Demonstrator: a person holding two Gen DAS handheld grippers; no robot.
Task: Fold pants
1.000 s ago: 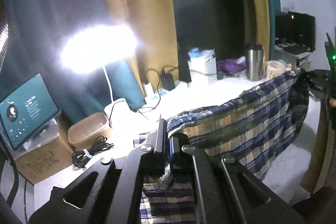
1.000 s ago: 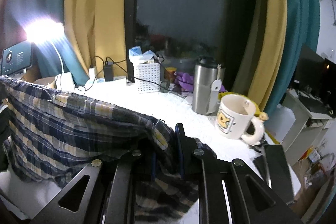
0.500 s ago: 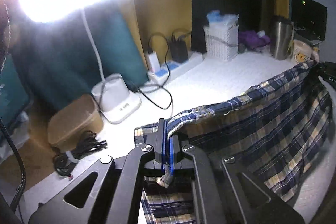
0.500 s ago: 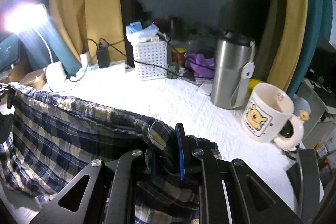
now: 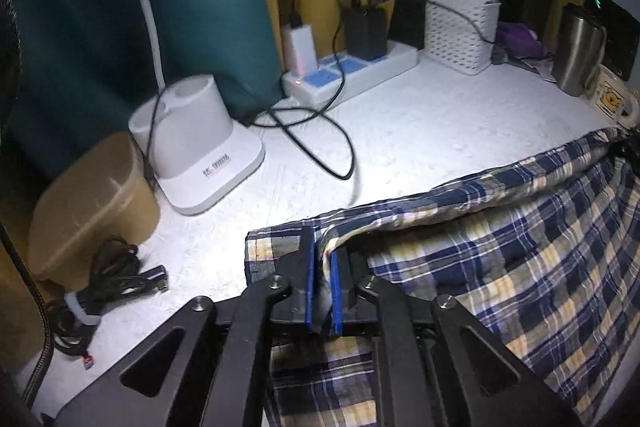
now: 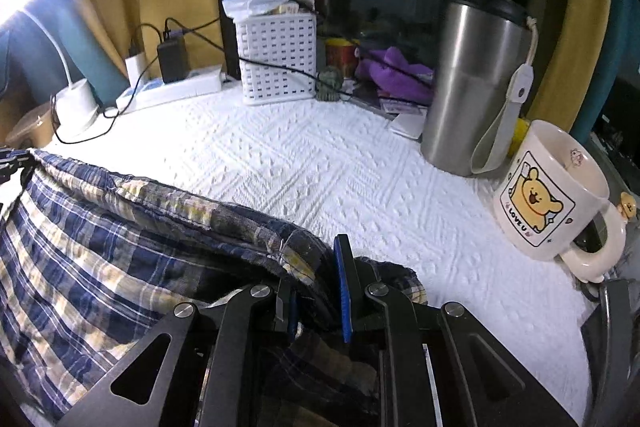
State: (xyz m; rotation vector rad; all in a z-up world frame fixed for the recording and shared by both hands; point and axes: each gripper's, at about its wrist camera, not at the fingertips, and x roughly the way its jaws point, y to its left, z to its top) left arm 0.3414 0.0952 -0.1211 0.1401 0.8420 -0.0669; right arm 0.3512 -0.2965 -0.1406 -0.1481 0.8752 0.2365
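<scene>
The pants (image 5: 500,251) are blue, white and yellow plaid. They hang stretched between my two grippers just above the white textured table cover (image 5: 420,131). My left gripper (image 5: 323,259) is shut on one end of the top edge. My right gripper (image 6: 316,267) is shut on the other end, with cloth (image 6: 120,247) bunched between its blue pads. The lower part of the pants drapes below both grippers, out of sight.
On the left are a white lamp base (image 5: 200,155), a tan box (image 5: 92,203), a coiled black cable (image 5: 108,283) and a power strip (image 5: 348,71) with chargers. A white basket (image 6: 276,59), steel tumbler (image 6: 472,83) and bear mug (image 6: 548,191) stand behind and right.
Both grippers have come down and tilted towards the table with the pants still stretched between them. The lamp head has left the left wrist view.
</scene>
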